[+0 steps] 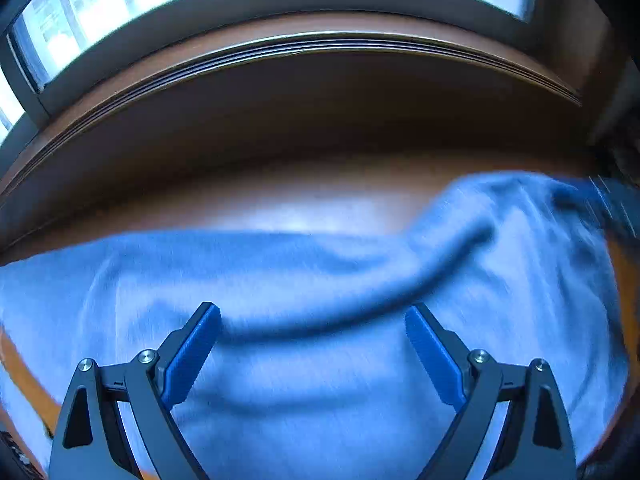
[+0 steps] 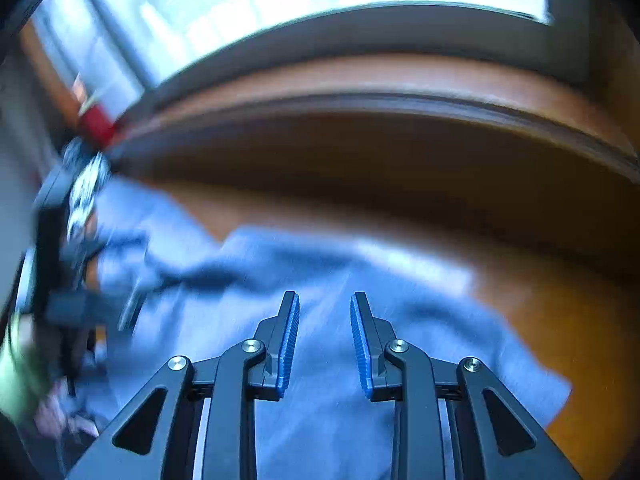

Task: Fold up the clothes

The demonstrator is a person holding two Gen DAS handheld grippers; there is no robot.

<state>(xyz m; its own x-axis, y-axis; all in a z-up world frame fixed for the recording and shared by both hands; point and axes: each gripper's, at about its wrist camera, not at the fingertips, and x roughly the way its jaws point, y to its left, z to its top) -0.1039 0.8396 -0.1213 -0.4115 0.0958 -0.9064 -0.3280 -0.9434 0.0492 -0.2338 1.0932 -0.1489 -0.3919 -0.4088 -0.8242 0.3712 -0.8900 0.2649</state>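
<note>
Over the light-blue garment (image 1: 320, 280) spread rumpled on the wooden desk (image 1: 280, 200) below the window, both tongs hover empty, left tongs (image 1: 313, 320) wide, right tongs (image 2: 325, 312) narrow, so this looks like lining up a fold, and next each needs an edge to pinch.

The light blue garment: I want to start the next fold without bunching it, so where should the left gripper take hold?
Probably the raised ridge of the light blue garment, running between the open jaws of the left gripper. Come down from above, jaws straddling it: it stands proud of the wooden table, while the surrounding cloth lies flat. Motion blur leaves the exact edges unclear.
</note>
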